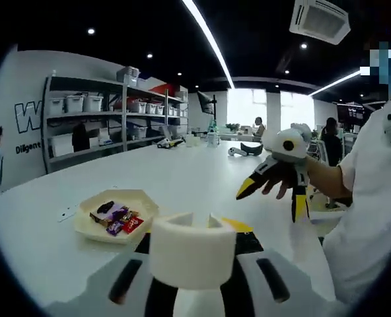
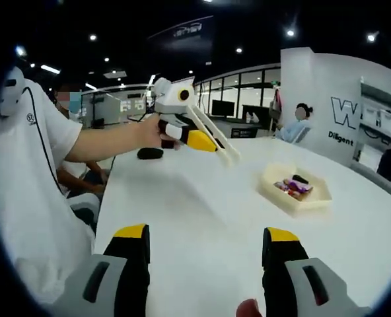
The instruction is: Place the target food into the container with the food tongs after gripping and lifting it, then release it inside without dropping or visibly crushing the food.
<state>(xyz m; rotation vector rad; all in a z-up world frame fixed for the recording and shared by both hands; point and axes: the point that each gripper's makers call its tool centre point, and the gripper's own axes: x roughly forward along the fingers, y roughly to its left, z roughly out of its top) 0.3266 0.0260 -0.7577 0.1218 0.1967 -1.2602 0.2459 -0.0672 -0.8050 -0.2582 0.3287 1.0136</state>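
I hold both grippers above the table (image 2: 202,218); right gripper (image 1: 275,191) wide and empty, left gripper (image 2: 228,157) narrow. The wrapped food (image 1: 116,219) lies in the tray (image 1: 139,198) mid-table, untouched.

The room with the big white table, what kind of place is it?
Probably an office or lab workroom. Shelves hold storage bins, a long white table fills the middle, and strip lights run along a dark ceiling. A tray of wrapped snacks sits on the table.
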